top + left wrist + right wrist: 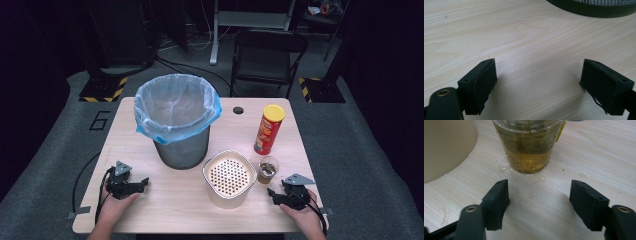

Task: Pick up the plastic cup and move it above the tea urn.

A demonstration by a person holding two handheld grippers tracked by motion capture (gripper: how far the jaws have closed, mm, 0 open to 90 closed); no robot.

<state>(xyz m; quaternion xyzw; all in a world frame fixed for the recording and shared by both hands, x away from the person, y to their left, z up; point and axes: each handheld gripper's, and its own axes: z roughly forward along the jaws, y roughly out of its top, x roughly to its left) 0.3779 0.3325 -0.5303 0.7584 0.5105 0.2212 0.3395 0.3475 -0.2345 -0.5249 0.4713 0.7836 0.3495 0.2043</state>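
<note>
Hovering at the lower right of the high view, the right gripper [274, 195] points up-frame at the cup [268, 168], a clear cup of brownish liquid standing just ahead of it on the table [165, 200]. From the right gripper view the call is clear: the right gripper [539, 195] has its jaws apart with bare wood between them, and the cup [529, 147] sits upright at the top centre of the frame, just beyond the fingertips and not touched (small wet flecks lie on the wood around its base). To the cup's left in the high view stands the strainer [229, 177], a cream tub with a perforated top, near the cup; its pale wall [446, 147] fills the upper left corner of the right gripper view. Behind the cup, up-frame, a red can [269, 129] with a yellow lid stands upright. Over at the lower left of the high view, the left gripper [142, 184] rests low on the table, held in a hand [114, 207] that comes in from the bottom edge. Its own view shows the left gripper [539, 72] with jaws wide apart, nothing between them, and the dark base of the bin [594, 7] across the top right edge. That bin [177, 120], lined with a blue bag, stands upper centre of the table.
</note>
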